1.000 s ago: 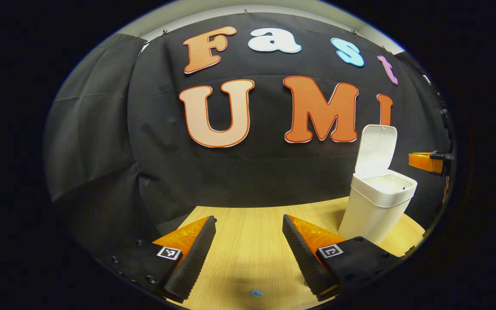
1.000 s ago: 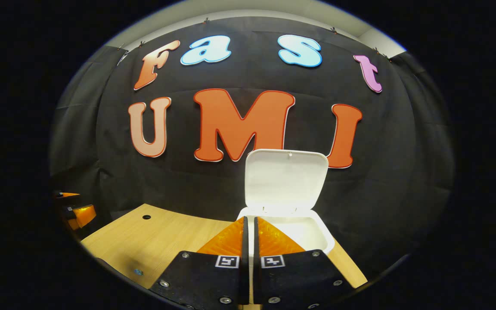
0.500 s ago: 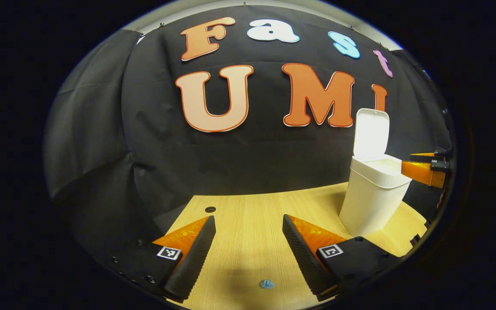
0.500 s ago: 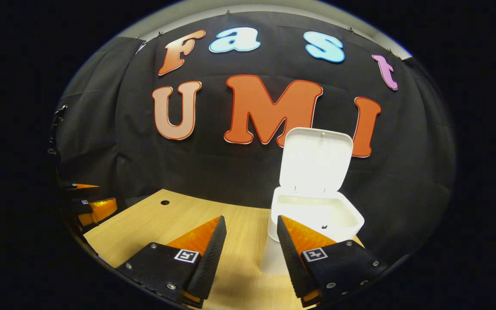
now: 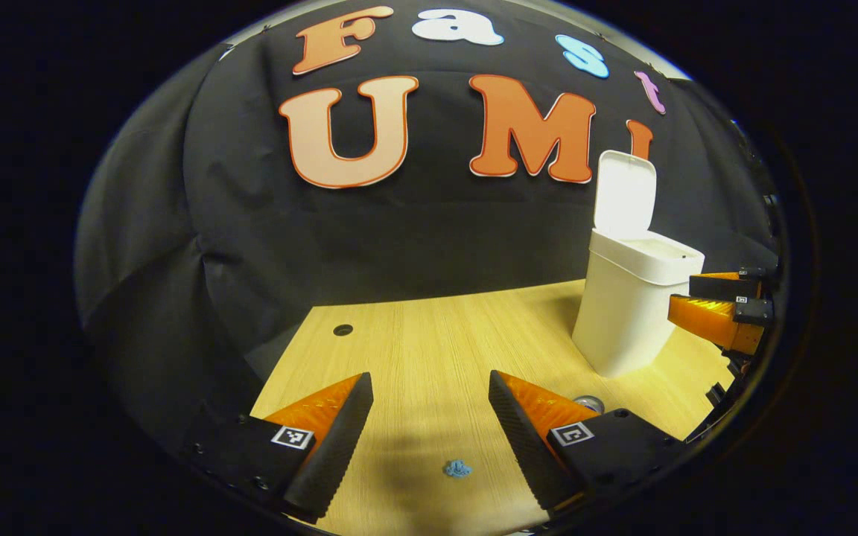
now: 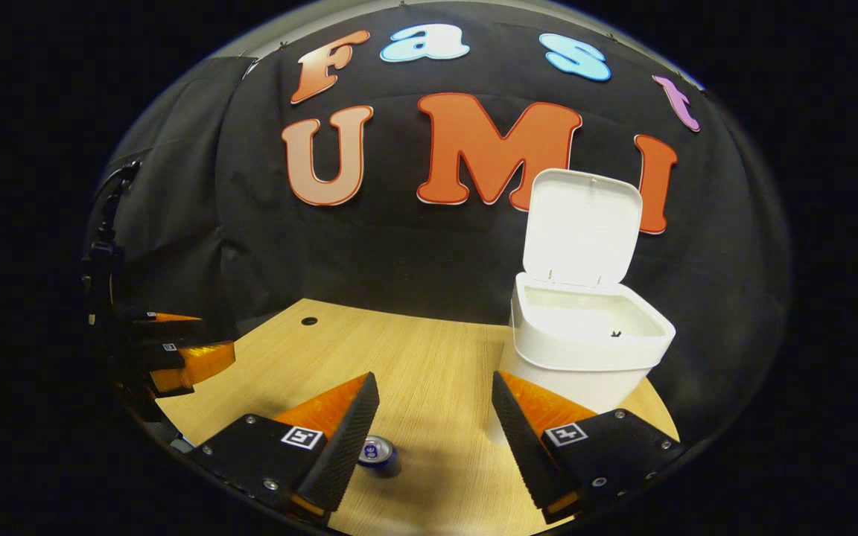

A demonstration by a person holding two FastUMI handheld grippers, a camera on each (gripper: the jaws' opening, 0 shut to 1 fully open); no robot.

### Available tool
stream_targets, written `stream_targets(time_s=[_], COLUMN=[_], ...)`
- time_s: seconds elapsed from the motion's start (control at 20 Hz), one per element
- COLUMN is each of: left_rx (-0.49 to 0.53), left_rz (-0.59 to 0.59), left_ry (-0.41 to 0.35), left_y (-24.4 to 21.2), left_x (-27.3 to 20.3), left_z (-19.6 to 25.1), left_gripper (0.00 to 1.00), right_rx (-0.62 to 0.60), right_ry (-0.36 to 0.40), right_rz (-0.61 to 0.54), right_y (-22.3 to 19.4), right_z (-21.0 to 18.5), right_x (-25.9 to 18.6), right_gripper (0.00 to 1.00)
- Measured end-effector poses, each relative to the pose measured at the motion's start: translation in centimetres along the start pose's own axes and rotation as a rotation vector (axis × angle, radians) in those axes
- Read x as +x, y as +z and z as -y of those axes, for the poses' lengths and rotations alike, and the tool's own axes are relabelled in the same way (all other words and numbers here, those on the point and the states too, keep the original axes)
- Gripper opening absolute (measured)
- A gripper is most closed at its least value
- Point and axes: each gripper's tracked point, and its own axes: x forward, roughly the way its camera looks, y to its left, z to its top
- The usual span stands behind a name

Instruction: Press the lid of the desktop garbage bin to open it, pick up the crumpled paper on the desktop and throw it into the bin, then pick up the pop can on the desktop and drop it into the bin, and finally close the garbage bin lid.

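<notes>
One bin (image 6: pixel 585 350) stands on the surface (image 6: pixel 429 365), lid (image 6: pixel 582 227) raised, contents unseen; one can (image 6: pixel 378 454) stands upright beneath the open, empty right claw (image 6: pixel 429 439); left claw (image 5: pixel 429 439) open, empty.

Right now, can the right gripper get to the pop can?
Probably yes. The right gripper is open, and the pop can stands upright on the desk just inside its left finger, with nothing between them. The bin sits off to one side.

light wood table (image 5: pixel 429 335); round cable hole (image 5: pixel 342 329) near far left corner; small blue scrap (image 5: pixel 457 468) on near edge.
</notes>
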Motion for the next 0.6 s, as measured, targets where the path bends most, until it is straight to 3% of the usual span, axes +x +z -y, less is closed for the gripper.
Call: stream_targets(time_s=[0.6], left_rx=[0.004], left_rz=[-0.281], left_ry=[-0.096], left_y=[-9.6], left_x=[3.2], left_z=[2.2], left_gripper=[1.0], right_rx=[0.035], right_ry=[0.062], right_rz=[-0.187], right_y=[-8.8], right_z=[-3.9], right_x=[1.1], right_gripper=[0.94])
